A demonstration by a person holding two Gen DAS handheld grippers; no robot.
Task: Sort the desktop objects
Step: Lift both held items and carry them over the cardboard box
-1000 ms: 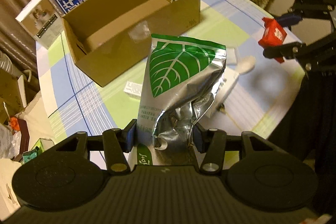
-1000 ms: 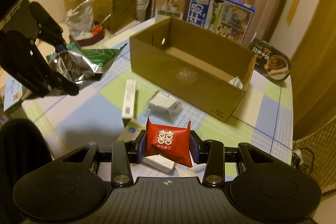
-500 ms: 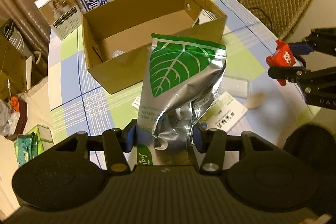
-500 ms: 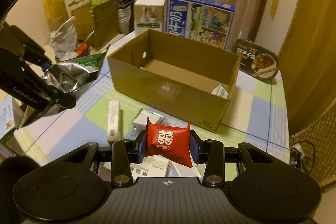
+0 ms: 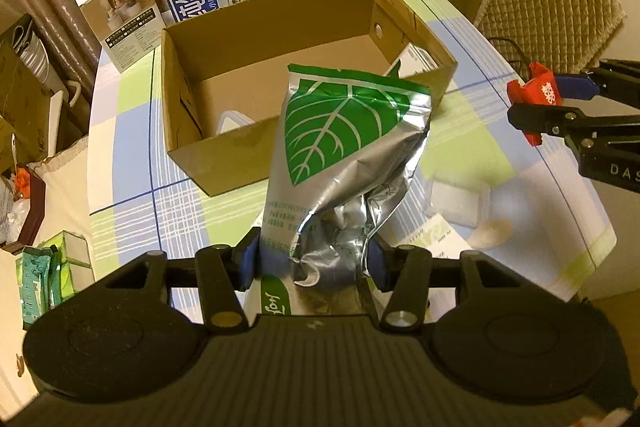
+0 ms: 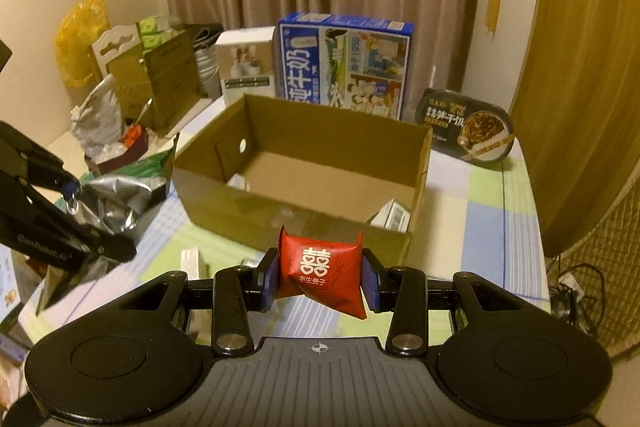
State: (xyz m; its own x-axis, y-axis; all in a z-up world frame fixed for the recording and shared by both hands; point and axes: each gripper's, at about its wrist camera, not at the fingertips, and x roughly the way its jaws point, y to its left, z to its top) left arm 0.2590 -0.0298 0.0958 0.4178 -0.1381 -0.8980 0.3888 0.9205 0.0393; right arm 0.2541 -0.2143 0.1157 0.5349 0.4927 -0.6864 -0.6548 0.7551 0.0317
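Both grippers have closed in on the cardboard box [image 5: 256,75] — left gripper [image 5: 312,263] pinching the foil bag [image 5: 348,147], right gripper [image 6: 320,277] pinching the red packet [image 6: 320,267]; drops come next.

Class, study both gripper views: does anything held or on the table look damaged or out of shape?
Yes. The silver leaf-print pouch in the left gripper is badly crumpled and creased near the pads. The red packet in the right gripper looks pinched but intact. The cardboard box seems sound.

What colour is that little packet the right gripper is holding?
Red, with a white double-happiness symbol; the small packet shows best in the right wrist view.
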